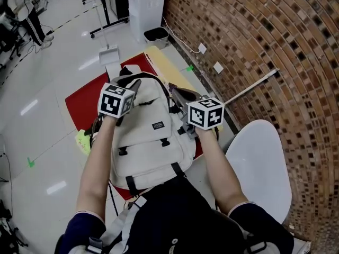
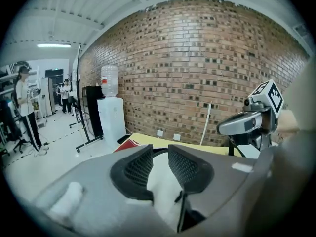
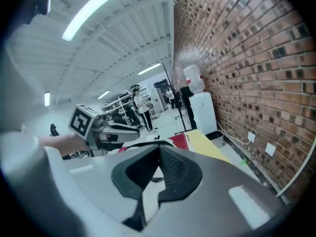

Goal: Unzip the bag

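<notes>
Backpack (image 1: 151, 136) – one, off-white with black straps and buckles, lay flat on a red mat (image 1: 85, 102) directly before the person, its top handle pointing away from them.

Left gripper (image 1: 133, 86) – one, hung over the bag's upper left corner, beside the top handle. In its own view the left gripper (image 2: 160, 152) had its jaws standing apart, with white bag fabric showing in the gap below them and nothing clamped.

Right gripper (image 1: 177, 93) hung at the bag's upper right edge. In its own view the right gripper (image 3: 159, 149) had its jaws brought together at the tips, with nothing visibly caught between them.

Marker cubes: two, one on each gripper.

Surface: the red mat covered a table whose yellow top (image 1: 169, 65) showed along the far side.

Room: brick wall (image 1: 254, 36) on the right, carrying two white sockets (image 1: 202, 48) low down; one white water dispenser (image 2: 111, 112) with a bottle on top stood against it. One white moulded seat (image 1: 259, 163) sat right of the table. Pale glossy floor (image 1: 42, 89); people stood far off at the left.
</notes>
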`<state>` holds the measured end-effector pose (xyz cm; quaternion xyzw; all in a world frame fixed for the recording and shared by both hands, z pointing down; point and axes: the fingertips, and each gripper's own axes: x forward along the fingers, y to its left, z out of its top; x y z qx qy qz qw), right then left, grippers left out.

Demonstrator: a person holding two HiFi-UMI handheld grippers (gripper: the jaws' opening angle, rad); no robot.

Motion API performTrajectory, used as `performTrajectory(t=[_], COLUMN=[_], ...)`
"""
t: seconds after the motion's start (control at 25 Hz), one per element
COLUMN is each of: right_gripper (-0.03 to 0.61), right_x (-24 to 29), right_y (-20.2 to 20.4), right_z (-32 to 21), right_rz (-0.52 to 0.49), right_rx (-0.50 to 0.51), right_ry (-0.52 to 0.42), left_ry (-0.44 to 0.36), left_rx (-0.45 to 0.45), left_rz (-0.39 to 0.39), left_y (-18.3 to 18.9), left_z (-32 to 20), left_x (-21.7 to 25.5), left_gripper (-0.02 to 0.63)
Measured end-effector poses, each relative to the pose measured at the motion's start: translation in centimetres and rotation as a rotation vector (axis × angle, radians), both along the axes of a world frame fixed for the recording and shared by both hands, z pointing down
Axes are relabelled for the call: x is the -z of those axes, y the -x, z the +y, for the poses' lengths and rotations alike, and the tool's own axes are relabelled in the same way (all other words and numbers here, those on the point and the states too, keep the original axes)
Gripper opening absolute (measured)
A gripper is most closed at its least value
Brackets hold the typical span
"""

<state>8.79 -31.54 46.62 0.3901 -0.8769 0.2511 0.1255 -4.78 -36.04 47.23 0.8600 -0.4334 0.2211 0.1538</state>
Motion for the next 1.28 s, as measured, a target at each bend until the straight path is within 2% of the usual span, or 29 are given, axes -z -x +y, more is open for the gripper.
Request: performTrajectory(t=[0.16,0.28,0.36,0.56,0.8,0.96,1.28], right_gripper=[0.005,0.005,0.005,0.005,0.005,0.005,0.005], right_x=[3.9,5.7,6.6,8.6,10.9,12.0,11.3], right_y=[3.2,5.3,6.5,9.3,11.8,12.6,13.8], right_z=[1.0,1.9,2.3,3.8,6.3,7.3,9.1], right_rz=[-0.043,-0.058,-0.068,-0.1,-0.108,-0.125,-0.098], right_rx=[0.061,0.094,0.11,0.161,0.245,0.275,0.332], right_ry=[-0.123,-0.186,-0.219,-0.286,-0.399,-0.423,-0.418], left_ry=[-0.017,-0.038,-0.056,-0.106,-0.218,-0.243,-0.224], left_rx=[0.028,0.066,0.09,0.13,0.174,0.177,0.195], left_rz=[0.072,0.131,0.164,0.212,0.228,0.227,0.232], left_y=[0.7,1.3,1.8,2.8,3.7,3.7,4.2], left_z=[3.0,5.3,6.5,8.9,11.7,13.1,14.5], left_x=[2.0,3.4,4.3,6.6,10.0,10.5,10.4], left_gripper=[0.095,0.025,0.003,0.002,0.002,0.002,0.002])
